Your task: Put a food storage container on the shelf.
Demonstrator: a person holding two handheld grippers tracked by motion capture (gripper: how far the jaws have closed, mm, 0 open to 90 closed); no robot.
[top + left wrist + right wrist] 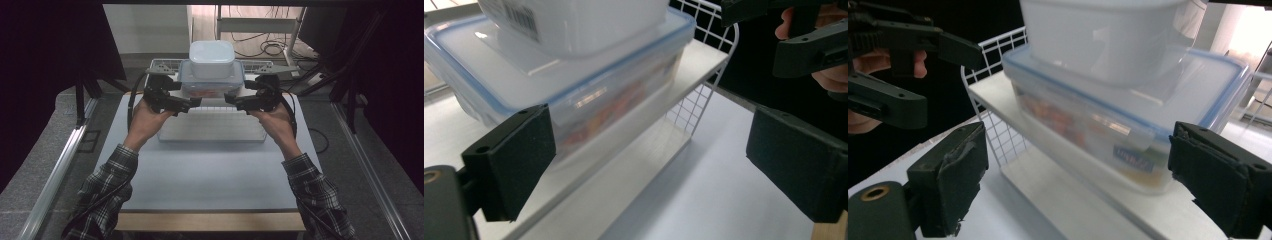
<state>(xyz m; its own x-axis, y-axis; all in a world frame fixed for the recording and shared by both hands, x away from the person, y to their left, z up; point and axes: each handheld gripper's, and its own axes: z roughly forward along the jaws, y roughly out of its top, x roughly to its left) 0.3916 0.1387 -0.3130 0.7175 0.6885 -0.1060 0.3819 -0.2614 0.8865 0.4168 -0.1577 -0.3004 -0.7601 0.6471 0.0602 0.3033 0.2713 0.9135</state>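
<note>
Containers (212,70) stacked on shelf (212,95) sit between two spread, empty-jawed grippers.

containers: two, stacked at my 12 o'clock – one blue-rimmed clear box (212,85) and one white tub (212,59) on top | wire shelf racks (212,131): one | grippers I hold: two – left gripper (194,102), right gripper (229,99)
</note>
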